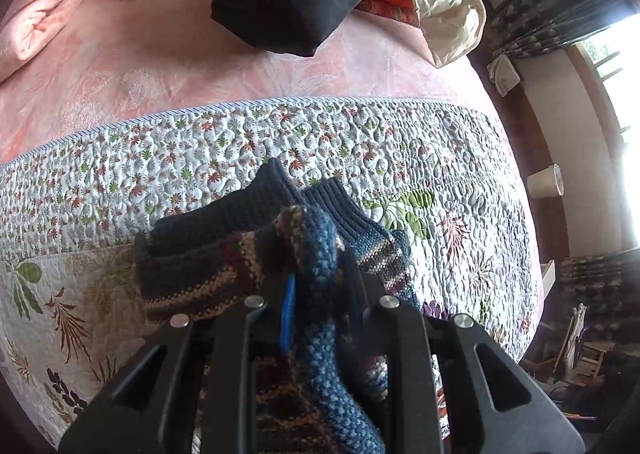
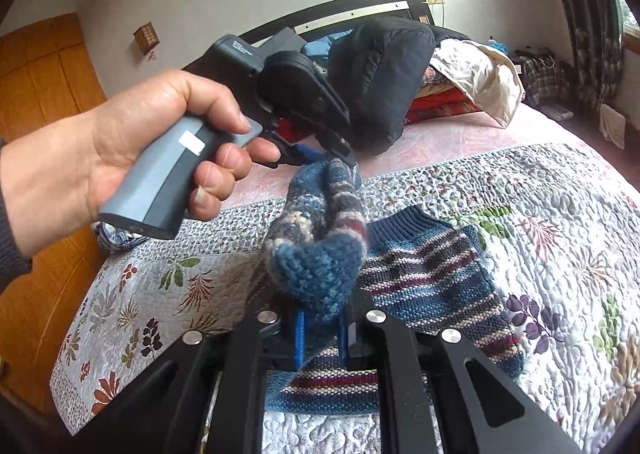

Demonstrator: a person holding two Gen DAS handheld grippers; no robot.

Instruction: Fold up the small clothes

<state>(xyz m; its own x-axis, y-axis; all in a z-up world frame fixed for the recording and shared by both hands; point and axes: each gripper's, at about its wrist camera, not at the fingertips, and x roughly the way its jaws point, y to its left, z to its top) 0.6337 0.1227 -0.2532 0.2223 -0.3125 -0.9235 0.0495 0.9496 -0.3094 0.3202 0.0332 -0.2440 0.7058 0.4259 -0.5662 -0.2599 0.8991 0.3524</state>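
A small striped knitted sweater (image 2: 432,278) in blue, maroon and beige lies on the floral quilt (image 2: 560,213). One of its edges is lifted into a thick fold (image 2: 320,238). My right gripper (image 2: 320,328) is shut on the near end of this fold. My left gripper (image 2: 340,155), held by a person's hand (image 2: 132,149), is shut on the far end. In the left wrist view the left gripper (image 1: 320,286) pinches the bunched knit (image 1: 320,254), and the dark ribbed cuffs (image 1: 256,201) lie beyond on the quilt (image 1: 160,173).
A black padded garment (image 2: 380,81) and a cream bag (image 2: 476,73) with red fabric sit on the pink bedsheet (image 1: 160,65) behind the quilt. A pink pillow (image 1: 48,9) lies far left. The bed edge drops off to the right, near the window curtains (image 2: 588,25).
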